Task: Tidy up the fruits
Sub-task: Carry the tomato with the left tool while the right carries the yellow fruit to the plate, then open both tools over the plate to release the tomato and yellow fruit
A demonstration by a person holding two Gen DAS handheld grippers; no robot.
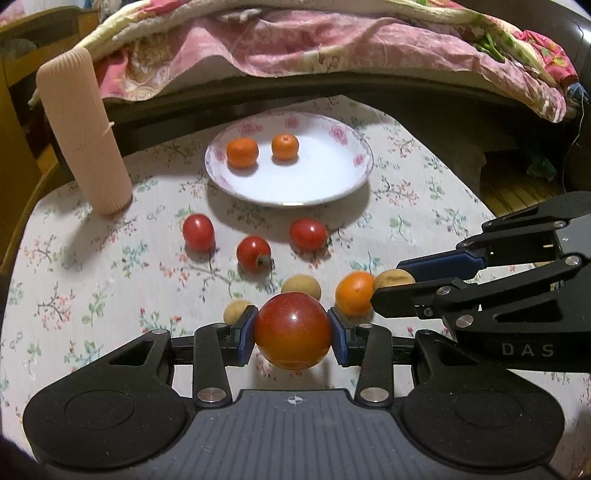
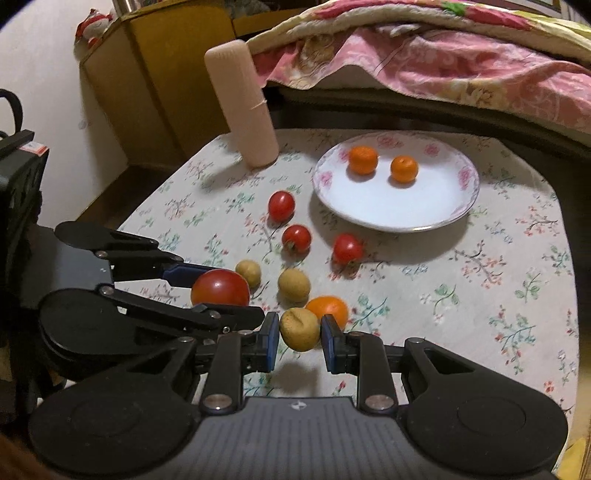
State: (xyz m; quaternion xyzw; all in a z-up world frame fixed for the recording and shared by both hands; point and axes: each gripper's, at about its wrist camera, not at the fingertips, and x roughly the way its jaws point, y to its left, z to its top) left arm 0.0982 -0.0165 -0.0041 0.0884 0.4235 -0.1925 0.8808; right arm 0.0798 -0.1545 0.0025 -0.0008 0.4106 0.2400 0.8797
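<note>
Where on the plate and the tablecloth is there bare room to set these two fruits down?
The plate is bare in front of its two oranges. The tablecloth right of the plate is bare too. It is crowded between the plate and the hand-held grippers: three tomatoes, longans, an orange.

This is a home, most likely a bedroom. A rumpled pink floral quilt with a yellow-green patterned edge hangs over the side of a dark-framed bed just behind a small table covered in a white flower-print cloth. A yellow wooden cabinet stands against a pale wall, with a small red-and-white figurine on top.
</note>
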